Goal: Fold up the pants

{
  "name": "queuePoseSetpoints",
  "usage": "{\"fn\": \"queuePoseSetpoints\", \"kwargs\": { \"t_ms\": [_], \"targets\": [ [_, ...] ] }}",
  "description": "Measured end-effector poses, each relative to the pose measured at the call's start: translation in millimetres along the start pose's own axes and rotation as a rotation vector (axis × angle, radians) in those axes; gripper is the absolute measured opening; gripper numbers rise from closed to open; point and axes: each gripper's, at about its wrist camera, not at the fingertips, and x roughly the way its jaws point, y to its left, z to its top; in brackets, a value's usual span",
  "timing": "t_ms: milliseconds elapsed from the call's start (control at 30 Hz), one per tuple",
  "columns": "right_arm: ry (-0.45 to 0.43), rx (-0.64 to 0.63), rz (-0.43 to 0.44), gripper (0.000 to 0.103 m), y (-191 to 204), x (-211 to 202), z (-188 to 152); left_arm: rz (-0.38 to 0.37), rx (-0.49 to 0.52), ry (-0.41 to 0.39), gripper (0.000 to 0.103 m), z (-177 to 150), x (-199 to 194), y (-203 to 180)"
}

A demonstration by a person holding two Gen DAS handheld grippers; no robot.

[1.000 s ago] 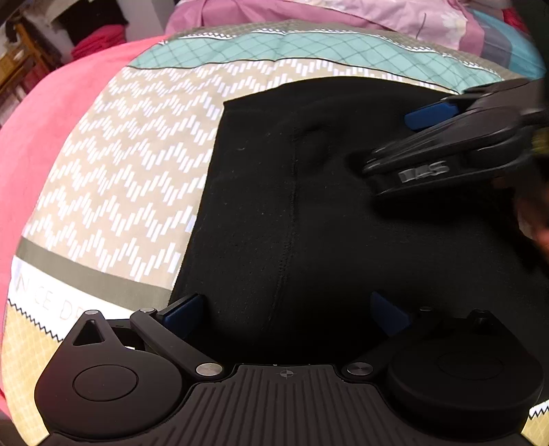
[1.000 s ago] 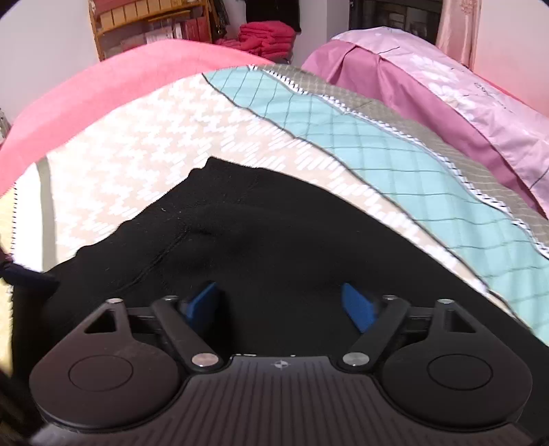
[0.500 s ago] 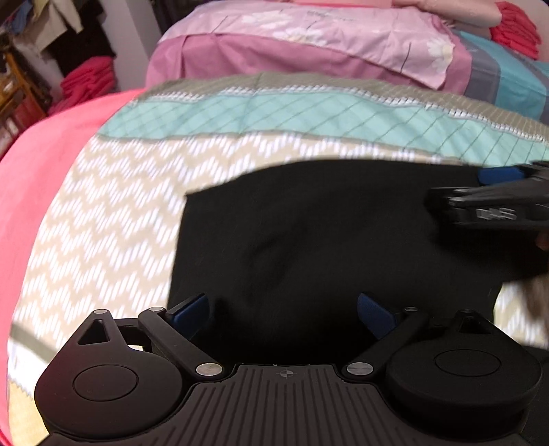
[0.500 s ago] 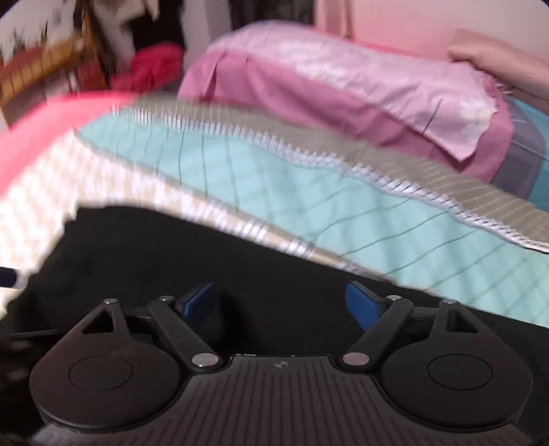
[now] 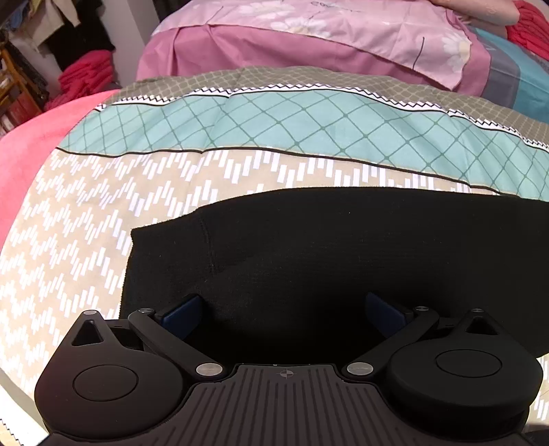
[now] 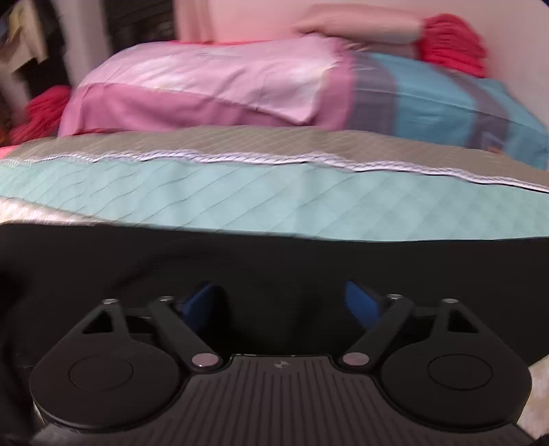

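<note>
Black pants (image 5: 343, 240) lie flat on the patterned bed cover (image 5: 103, 223); their left end, with a seam running down it, shows in the left wrist view. My left gripper (image 5: 281, 305) hovers over that end, open, with only flat cloth below its blue pads (image 5: 182, 310). In the blurred right wrist view the pants (image 6: 274, 260) fill the lower half. Over them my right gripper (image 6: 281, 296) has its jaws wide apart and closing; the cloth lies under them and nothing is pinched. Neither gripper appears in the other's view.
A pink and purple quilt (image 5: 308, 31) and a blue striped pillow (image 6: 446, 103) lie behind the cover. Red folded cloths (image 5: 85, 75) and a wooden shelf (image 5: 17, 89) stand at the far left. A pink blanket (image 5: 31, 144) borders the cover's left side.
Both views have swung toward the pillows. The right gripper, over the pants in the left view before, has slid out to the right. The pants' left edge now sits nearer my left gripper.
</note>
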Motion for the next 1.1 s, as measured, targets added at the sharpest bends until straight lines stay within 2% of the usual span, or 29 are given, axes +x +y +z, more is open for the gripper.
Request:
{"fn": "queuePoseSetpoints", "kwargs": {
  "t_ms": [33, 100, 167, 267, 333, 400, 433, 500, 600, 767, 833, 867, 900, 1067, 1100],
  "targets": [
    [-0.009, 0.049, 0.029, 0.082, -11, -6, 3, 0.001, 0.0, 0.001, 0.103, 0, -2, -1],
    [-0.062, 0.101, 0.038, 0.091, -24, -24, 5, 0.004, -0.003, 0.004, 0.103, 2, -1, -3],
    [-0.092, 0.058, 0.022, 0.092, -27, -33, 3, 0.009, -0.016, 0.005, 0.103, 1, -3, -1],
    [-0.043, -0.001, 0.032, 0.091, -33, -24, -5, 0.023, -0.026, 0.001, 0.103, -1, -5, -1],
    [-0.016, 0.022, -0.002, 0.09, -49, -13, -9, 0.028, -0.026, -0.001, 0.103, -1, -5, -1],
    [-0.052, 0.075, 0.04, 0.09, -67, -19, -9, 0.027, -0.024, -0.003, 0.103, -2, -4, -1],
    [-0.064, 0.103, 0.023, 0.089, -73, -23, -7, 0.026, -0.023, -0.004, 0.103, -2, -4, -1],
    [-0.114, 0.112, -0.081, 0.089, -81, -37, -6, 0.025, -0.023, -0.007, 0.103, -2, -4, -1],
    [-0.161, 0.182, -0.099, 0.089, -106, -55, -9, 0.028, -0.027, -0.008, 0.103, -3, -4, -1],
    [-0.167, 0.402, -0.301, 0.091, -152, -75, -28, 0.031, -0.031, -0.014, 0.103, -4, -4, -1],
    [-0.121, 0.517, -0.35, 0.092, -169, -68, -37, 0.033, -0.032, -0.018, 0.103, -5, -4, -1],
    [-0.095, 0.574, -0.351, 0.093, -178, -63, -40, 0.034, -0.034, -0.018, 0.103, -5, -4, -2],
    [-0.12, 0.591, -0.342, 0.096, -180, -60, -41, 0.035, -0.036, -0.018, 0.103, -5, -4, -2],
    [-0.169, 0.553, -0.291, 0.095, -178, -45, -30, 0.041, -0.041, -0.013, 0.103, -5, -4, -2],
    [-0.181, 0.558, -0.28, 0.091, -181, -43, -27, 0.041, -0.042, -0.012, 0.103, -4, -4, -3]
  ]
}}
